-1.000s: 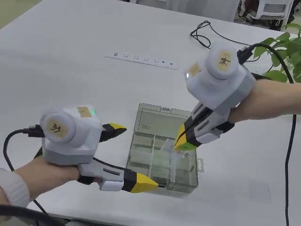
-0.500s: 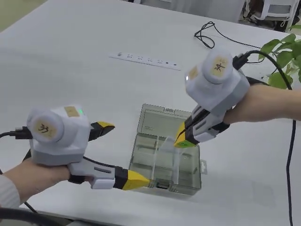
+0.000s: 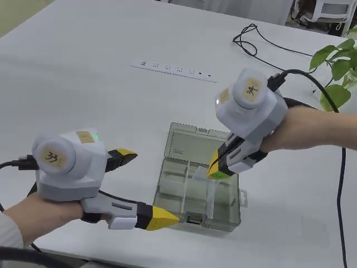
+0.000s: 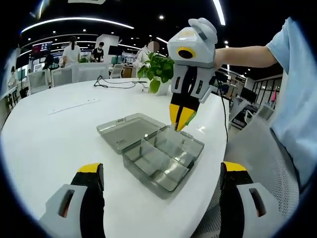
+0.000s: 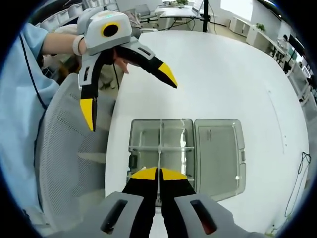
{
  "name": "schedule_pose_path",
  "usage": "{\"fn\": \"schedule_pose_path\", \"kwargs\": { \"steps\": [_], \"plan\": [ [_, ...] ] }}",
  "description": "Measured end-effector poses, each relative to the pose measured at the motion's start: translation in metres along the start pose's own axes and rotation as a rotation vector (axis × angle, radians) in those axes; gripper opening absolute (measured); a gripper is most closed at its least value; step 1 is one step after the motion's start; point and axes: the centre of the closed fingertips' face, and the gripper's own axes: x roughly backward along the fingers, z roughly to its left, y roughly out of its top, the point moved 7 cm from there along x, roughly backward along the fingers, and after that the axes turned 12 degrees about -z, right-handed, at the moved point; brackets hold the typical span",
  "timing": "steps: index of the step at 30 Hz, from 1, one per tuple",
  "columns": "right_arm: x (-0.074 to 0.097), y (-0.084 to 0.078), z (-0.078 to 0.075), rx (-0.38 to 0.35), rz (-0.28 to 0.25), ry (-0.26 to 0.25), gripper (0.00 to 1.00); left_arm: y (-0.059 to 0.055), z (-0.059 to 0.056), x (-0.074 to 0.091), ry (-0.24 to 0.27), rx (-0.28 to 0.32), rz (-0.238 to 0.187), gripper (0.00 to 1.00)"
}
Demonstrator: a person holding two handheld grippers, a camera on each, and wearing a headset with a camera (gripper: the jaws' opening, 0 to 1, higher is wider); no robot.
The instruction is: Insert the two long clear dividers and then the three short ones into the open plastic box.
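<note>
The clear plastic box point(image 3: 222, 219) sits open near the table's front edge, its lid point(image 3: 192, 146) laid flat behind it. Clear dividers stand inside it point(image 4: 148, 151). My right gripper point(image 3: 219, 171) hangs over the box's right half, shut on a clear divider point(image 3: 211, 192) that reaches down into the box. In the right gripper view its closed tips point(image 5: 158, 173) pinch the divider edge-on point(image 5: 160, 148) above the box point(image 5: 141, 130). My left gripper point(image 3: 144, 185) is open and holds nothing, just left of the box. The box lies ahead of its jaws point(image 4: 161, 168).
A white power strip point(image 3: 175, 71) lies further back on the table. A black cable point(image 3: 251, 42) and a green plant point(image 3: 337, 67) are at the far right. The table's front edge runs close below the box. A mesh chair point(image 5: 69, 163) stands beside the table.
The head camera has shifted. My right gripper has stayed shut on the divider over the box and sunk slightly. The left gripper has stayed open beside the box.
</note>
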Motion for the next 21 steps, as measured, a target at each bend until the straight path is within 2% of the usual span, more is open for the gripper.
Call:
{"fn": "schedule_pose_path", "kwargs": {
  "steps": [17,21],
  "plan": [
    [-0.009,0.005,0.001,0.015,-0.011,-0.010,0.02,-0.003,0.000,0.000,-0.003,0.009,0.002,0.97],
    [-0.018,0.002,0.002,0.028,0.009,-0.014,0.02,-0.003,0.000,0.000,-0.004,0.009,0.003,0.97]
  ]
}}
